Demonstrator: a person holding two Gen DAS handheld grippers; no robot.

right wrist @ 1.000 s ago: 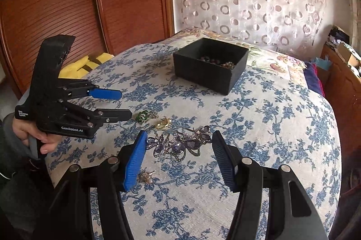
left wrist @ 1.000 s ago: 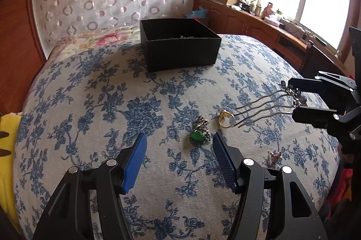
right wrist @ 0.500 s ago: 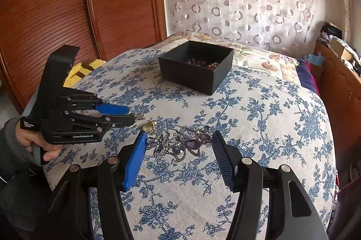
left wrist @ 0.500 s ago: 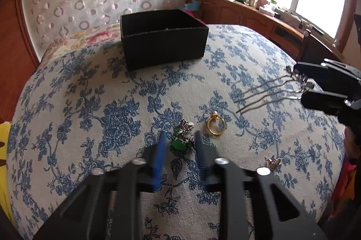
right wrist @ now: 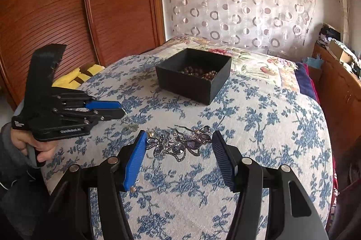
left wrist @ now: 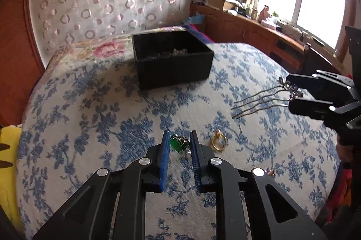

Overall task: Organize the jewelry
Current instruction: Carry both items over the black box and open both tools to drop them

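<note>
My left gripper [left wrist: 179, 138] is shut on a green-stone ring [left wrist: 177, 144] and holds it lifted above the blue-flowered bedspread; it also shows in the right wrist view [right wrist: 123, 110] with the ring's silver part dangling. My right gripper [right wrist: 178, 138] is shut on a purple flower hair comb [right wrist: 178, 144]; its metal prongs [left wrist: 259, 102] stick out toward the left in the left wrist view. A gold ring [left wrist: 218, 142] lies on the bedspread. A black box [left wrist: 172, 62] with beads inside [right wrist: 198, 72] stands farther back.
A small copper-coloured trinket [left wrist: 271, 171] lies on the bedspread near the right edge, also showing under my right gripper's left finger [right wrist: 133, 188]. A yellow item [right wrist: 74, 78] lies at the bed's left edge by the wooden wardrobe. A wooden sideboard [left wrist: 248, 32] runs under the window.
My left gripper closed on the green ring and lifted it off the bedspread. My right gripper kept hold of the hair comb and rose slightly.
</note>
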